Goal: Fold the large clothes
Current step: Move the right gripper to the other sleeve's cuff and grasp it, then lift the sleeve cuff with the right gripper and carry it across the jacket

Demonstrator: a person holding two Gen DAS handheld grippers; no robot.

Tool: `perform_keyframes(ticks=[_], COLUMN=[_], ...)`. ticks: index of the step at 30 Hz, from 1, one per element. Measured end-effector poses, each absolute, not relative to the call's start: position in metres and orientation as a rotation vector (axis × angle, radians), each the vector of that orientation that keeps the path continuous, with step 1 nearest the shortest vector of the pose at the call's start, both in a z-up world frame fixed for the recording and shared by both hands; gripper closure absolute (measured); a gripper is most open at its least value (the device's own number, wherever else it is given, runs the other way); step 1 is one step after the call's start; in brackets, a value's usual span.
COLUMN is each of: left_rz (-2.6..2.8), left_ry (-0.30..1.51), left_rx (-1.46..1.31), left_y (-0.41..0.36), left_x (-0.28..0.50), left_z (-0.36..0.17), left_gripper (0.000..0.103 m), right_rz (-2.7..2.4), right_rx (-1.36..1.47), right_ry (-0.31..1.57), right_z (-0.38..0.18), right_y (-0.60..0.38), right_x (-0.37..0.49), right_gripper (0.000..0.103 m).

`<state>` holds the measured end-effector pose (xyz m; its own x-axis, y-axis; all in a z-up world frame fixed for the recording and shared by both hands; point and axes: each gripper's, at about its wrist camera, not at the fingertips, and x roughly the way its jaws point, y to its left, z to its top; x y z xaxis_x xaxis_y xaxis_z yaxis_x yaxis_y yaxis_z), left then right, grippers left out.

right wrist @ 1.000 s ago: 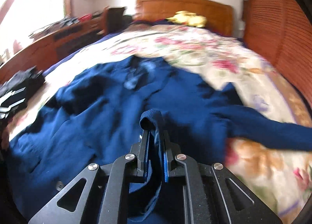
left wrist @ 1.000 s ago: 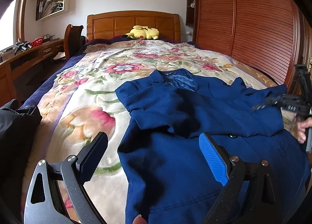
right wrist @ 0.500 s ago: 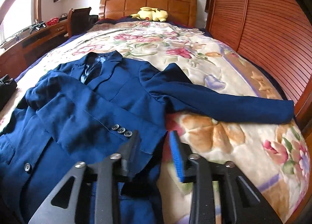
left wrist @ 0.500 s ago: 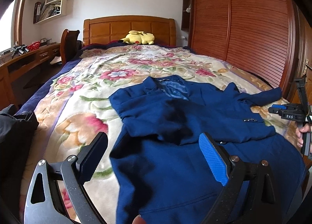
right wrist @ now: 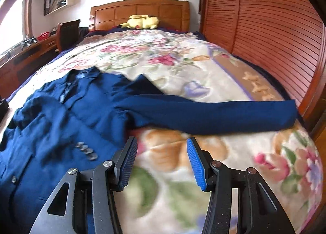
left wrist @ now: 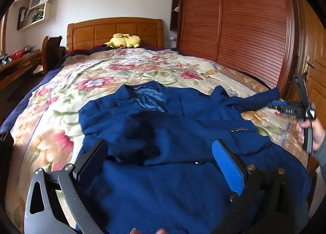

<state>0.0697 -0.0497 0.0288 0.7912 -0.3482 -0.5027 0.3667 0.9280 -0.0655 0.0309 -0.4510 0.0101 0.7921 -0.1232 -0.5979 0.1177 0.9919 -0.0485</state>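
Now, the blue jacket (left wrist: 173,132) lies face up on the floral bedspread (left wrist: 61,111), collar toward the headboard (left wrist: 116,30) at twelve o'clock. One sleeve is folded across the chest, its cuff buttons (left wrist: 240,130) showing at about three o'clock from the jacket's middle. The other sleeve (right wrist: 214,113) stretches flat across the bedspread toward three o'clock, its cuff near the bed's edge.

Over to the left gripper (left wrist: 161,164): its jaws are spreading wide apart, nothing between them, and it hangs over the jacket's lower front, the folded sleeve just ahead at twelve o'clock.

And the right gripper (right wrist: 161,162): jaws opening, pads clear of any cloth, only bedspread showing between them. The outstretched sleeve lies just ahead of it at twelve o'clock, the jacket body with those cuff buttons at nine o'clock. In the left wrist view, this gripper sits at the three o'clock edge, held in a hand (left wrist: 311,132) beside the bed.

Farther out, a yellow plush toy (left wrist: 124,41) rests against the headboard, slatted wooden wardrobe doors (left wrist: 244,30) run along the three o'clock side, and a desk (right wrist: 26,58) stands at nine o'clock.
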Motion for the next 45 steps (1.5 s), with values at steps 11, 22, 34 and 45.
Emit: perform_keyframes(ticks=[11,22,34,45], left_rz=[-0.378,-0.362,-0.372,-0.370], left_ry=[0.540,0.603,0.638,0.633], left_rx=[0.045,0.082,0.089,0.109], left_y=[-0.082,-0.095,-0.097,-0.095], left_x=[0.085,0.097,0.102,0.098], left_z=[0.023,0.005,-0.004,-0.001], left_gripper=[0.000,0.000,0.000,0.000], right_rz=[-0.341,-0.537,-0.539,-0.496], right_rx=[-0.012,0.081,0.156,0.107], right_ry=[0.669,0.678,0.824,0.874], right_z=[0.017,0.010,-0.018,-0.011], right_y=[-0.569,-0.654,-0.682,-0.677], right_x=[0.068,0.114,0.143,0.136], right_gripper=[0.038,0.035,0.035,0.083])
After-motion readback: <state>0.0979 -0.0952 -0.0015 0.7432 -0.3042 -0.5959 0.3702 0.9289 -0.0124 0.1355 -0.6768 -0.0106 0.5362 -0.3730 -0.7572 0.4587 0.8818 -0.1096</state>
